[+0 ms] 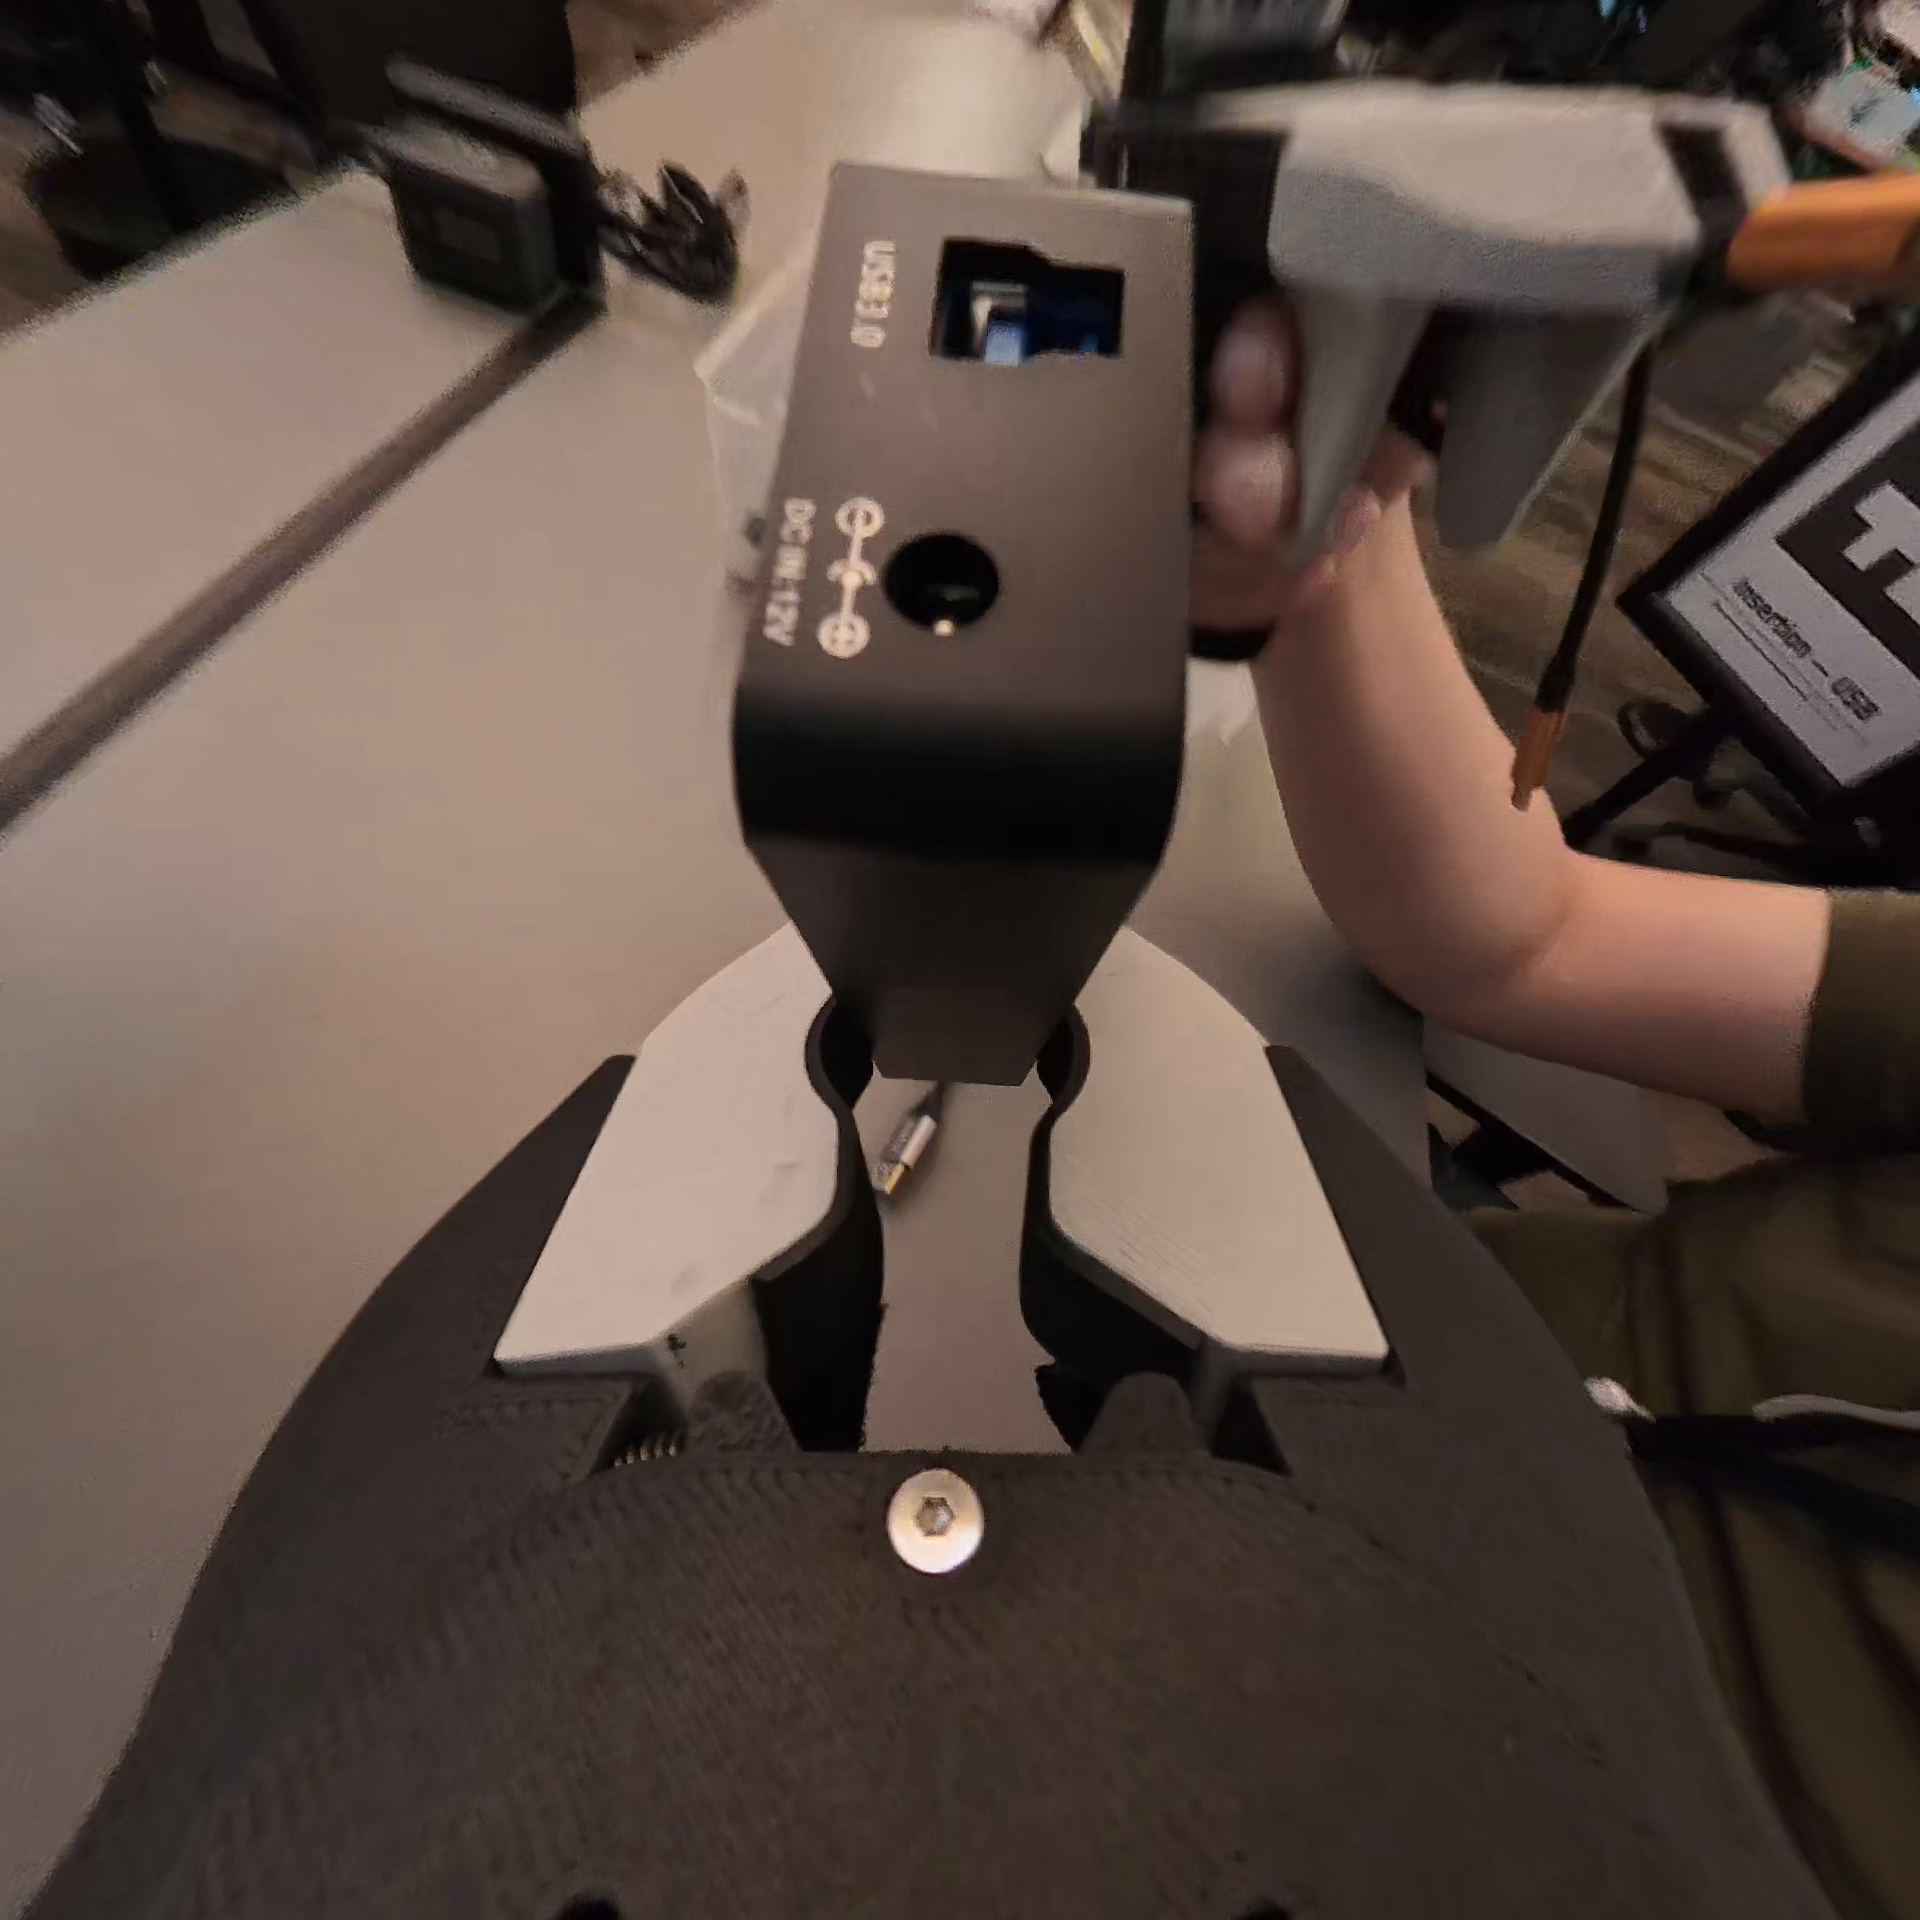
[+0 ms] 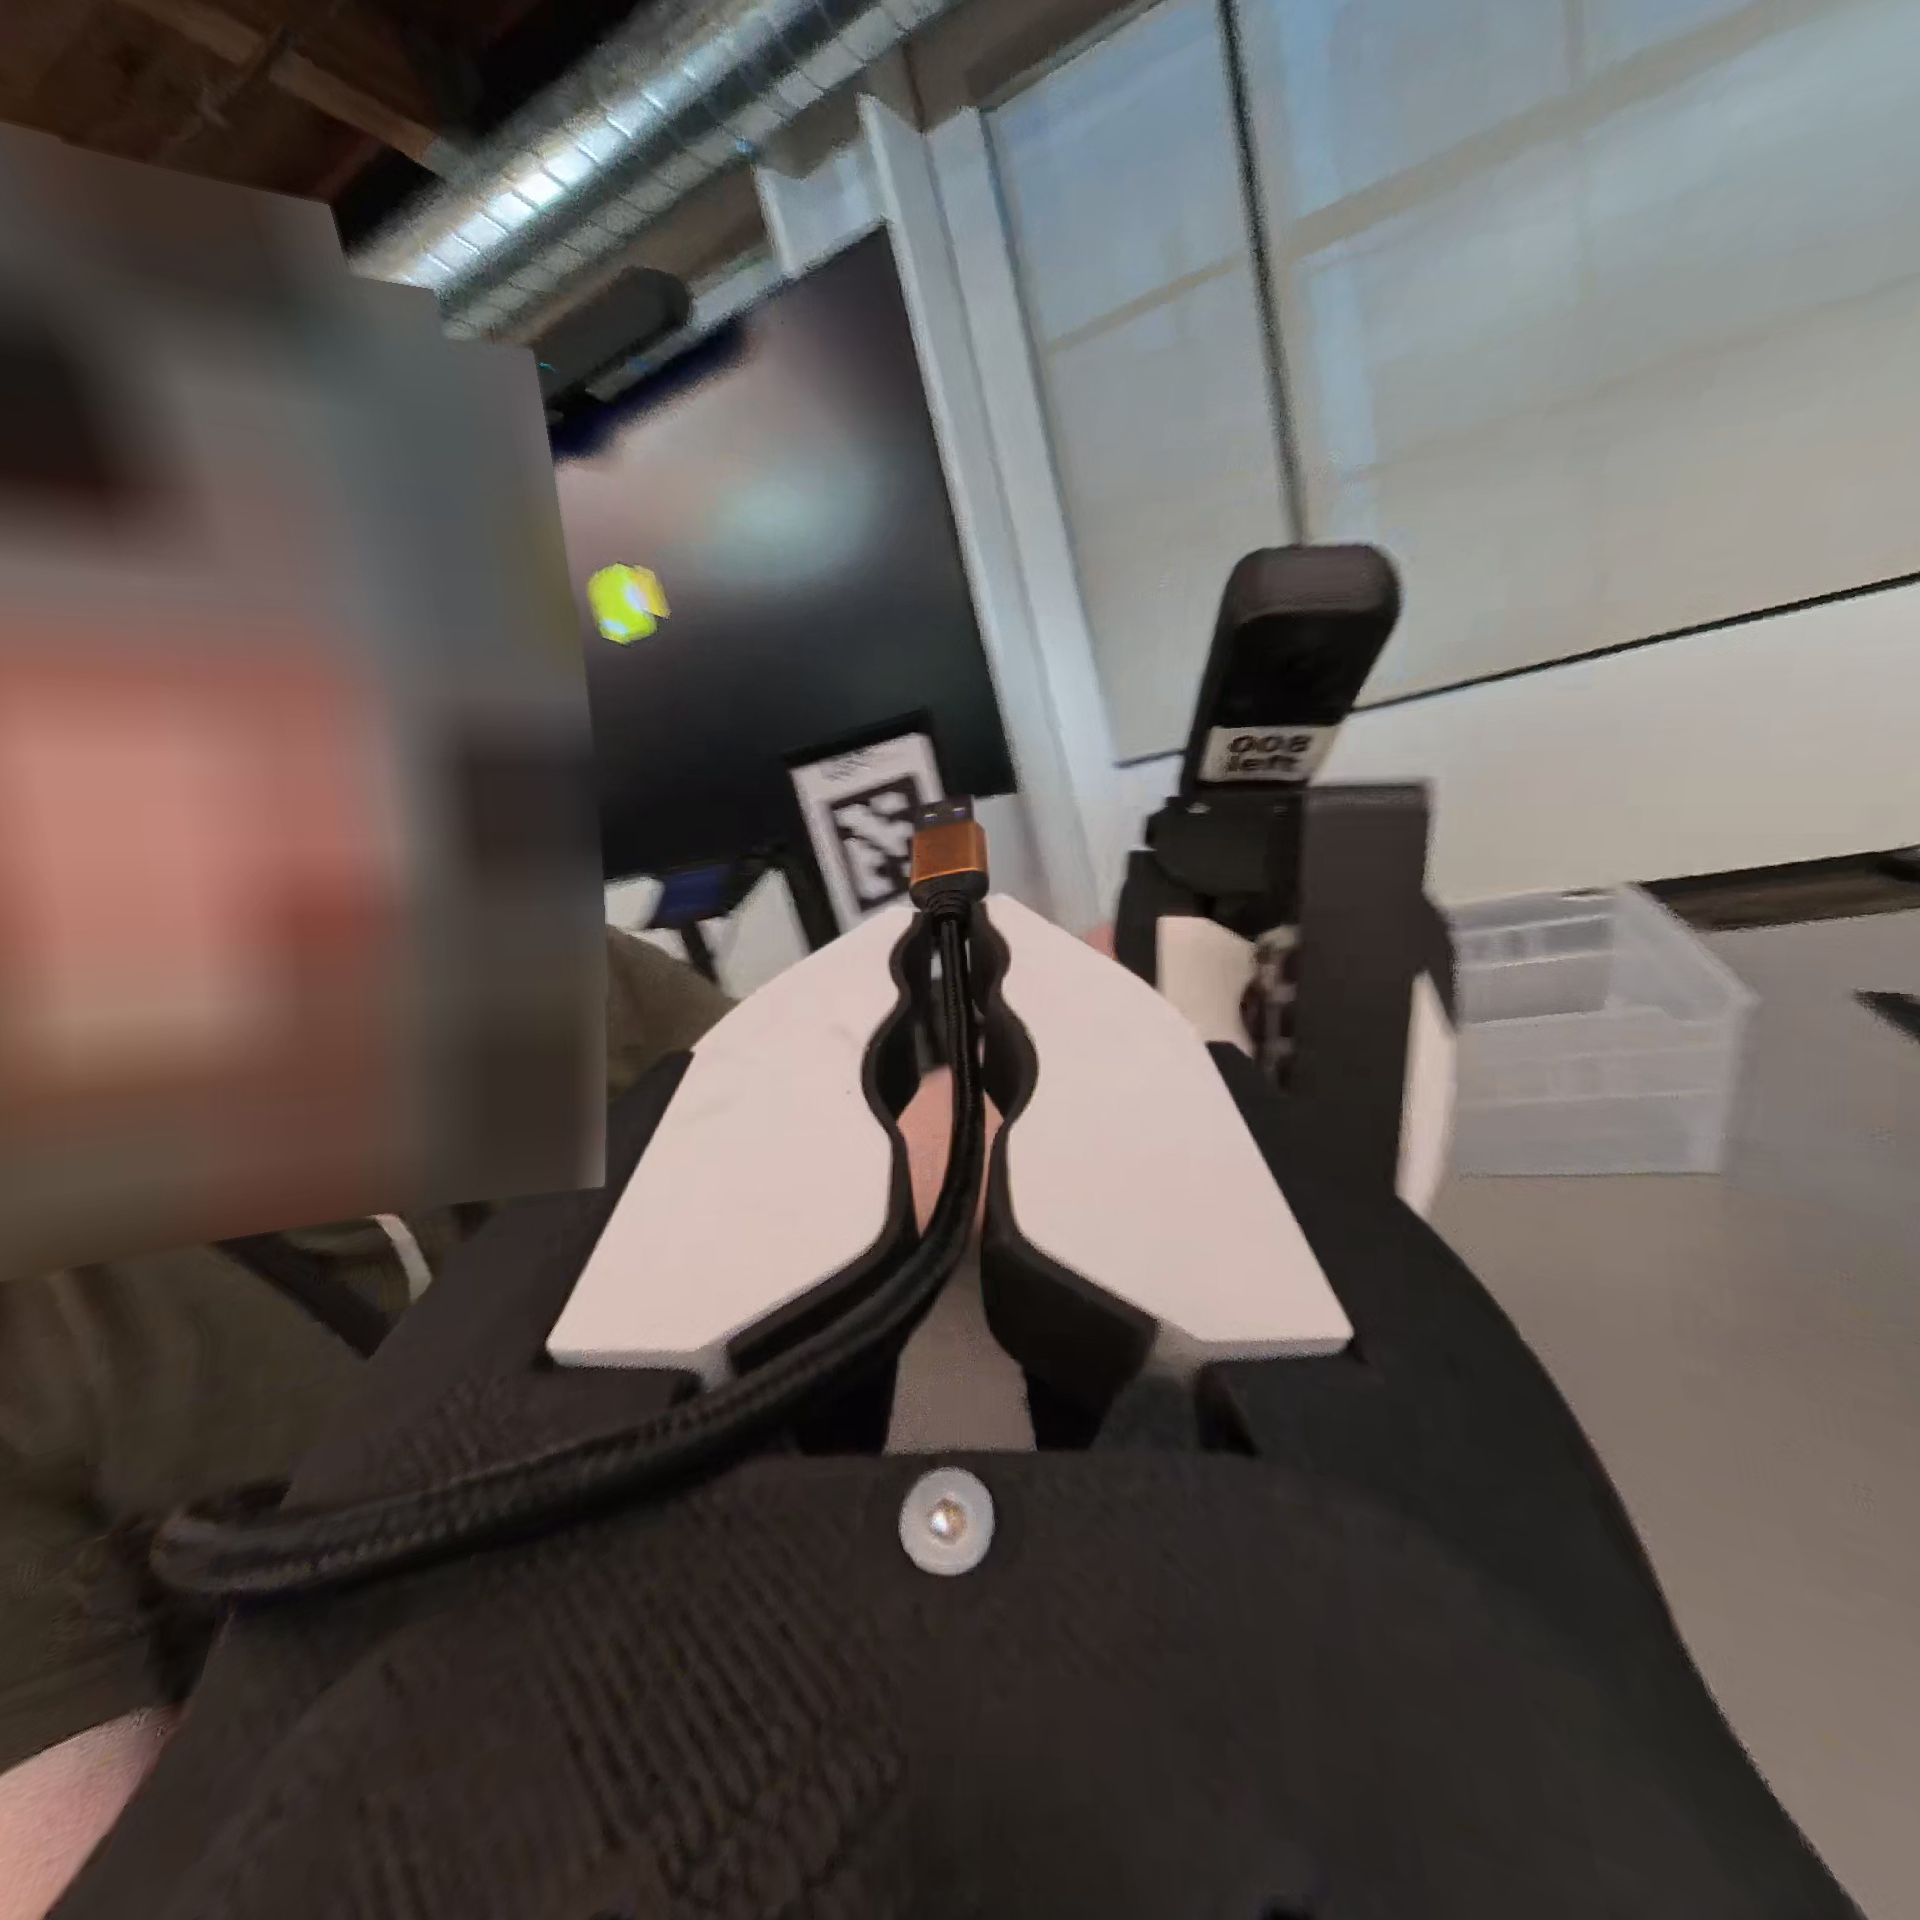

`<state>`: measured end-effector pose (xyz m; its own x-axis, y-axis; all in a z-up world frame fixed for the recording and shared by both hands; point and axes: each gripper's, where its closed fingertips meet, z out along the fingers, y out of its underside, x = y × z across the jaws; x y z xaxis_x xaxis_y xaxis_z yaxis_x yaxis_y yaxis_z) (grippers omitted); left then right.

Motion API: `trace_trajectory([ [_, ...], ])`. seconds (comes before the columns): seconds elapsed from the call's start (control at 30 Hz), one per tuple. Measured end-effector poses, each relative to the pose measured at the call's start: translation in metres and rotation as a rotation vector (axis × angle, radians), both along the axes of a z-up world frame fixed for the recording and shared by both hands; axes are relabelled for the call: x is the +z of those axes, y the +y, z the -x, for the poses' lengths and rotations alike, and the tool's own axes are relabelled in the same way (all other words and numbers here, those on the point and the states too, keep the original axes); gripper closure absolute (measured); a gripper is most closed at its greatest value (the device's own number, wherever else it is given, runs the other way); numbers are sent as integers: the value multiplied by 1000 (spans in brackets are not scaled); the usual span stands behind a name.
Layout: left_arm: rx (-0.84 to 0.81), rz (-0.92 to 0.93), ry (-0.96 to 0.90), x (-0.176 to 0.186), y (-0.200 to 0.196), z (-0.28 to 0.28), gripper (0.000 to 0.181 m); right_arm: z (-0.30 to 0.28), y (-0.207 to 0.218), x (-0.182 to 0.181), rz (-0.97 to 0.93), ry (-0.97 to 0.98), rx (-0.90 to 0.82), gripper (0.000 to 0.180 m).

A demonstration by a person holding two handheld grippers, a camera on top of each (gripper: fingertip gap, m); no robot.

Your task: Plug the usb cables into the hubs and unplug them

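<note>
In the left wrist view my left gripper [image 1: 954,1049] is shut on the lower end of a black metal USB hub [image 1: 966,520] and holds it upright above the grey table [image 1: 364,831]. The hub's end face shows a square blue port [image 1: 1023,312] and a round power socket [image 1: 943,582]. A silver plug [image 1: 906,1148] lies on the table below the fingers. In the right wrist view my right gripper [image 2: 948,935] is shut on a black braided USB cable [image 2: 961,1039]; its orange-collared plug [image 2: 948,847] sticks out past the fingertips. The right gripper also shows in the left wrist view [image 1: 1455,208], beside the hub at upper right.
A person's forearm [image 1: 1403,779] reaches across the table's right edge. A framed sign [image 1: 1808,582] stands at right. A black box with cables [image 1: 488,229] sits far left on the table. A clear plastic bin [image 2: 1590,1029] sits on the table. The left gripper's body [image 2: 1299,831] is close at right. Across from one pair of fingers to the other is roughly 12 cm.
</note>
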<state>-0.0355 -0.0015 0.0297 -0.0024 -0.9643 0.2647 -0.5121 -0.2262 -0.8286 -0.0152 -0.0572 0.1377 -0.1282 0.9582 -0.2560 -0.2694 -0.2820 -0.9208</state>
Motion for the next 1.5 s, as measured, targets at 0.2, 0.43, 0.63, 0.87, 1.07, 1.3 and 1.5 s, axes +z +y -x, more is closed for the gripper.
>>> trace_trajectory([
  [0.2,-60,-80,535,-12,30,41,153,-11,25,1,-323,-225,-483,172],
  [0.43,-110,-78,1146,-24,28,138,153,28,24,-5,-793,-529,-791,172],
  [0.63,-124,-1,1432,-16,20,190,153,83,26,-30,-1166,-709,-895,172],
  [0.87,-63,181,1618,-17,13,214,152,132,50,-71,-1350,-991,-1058,172],
  [1.07,-54,244,1625,-22,10,211,154,151,60,-100,-1342,-1083,-1061,172],
  [1.3,-53,240,1647,-25,13,211,153,152,63,-103,-1292,-1110,-1069,172],
  [1.5,-41,223,1653,-27,14,203,154,147,67,-103,-1269,-1147,-1092,172],
])
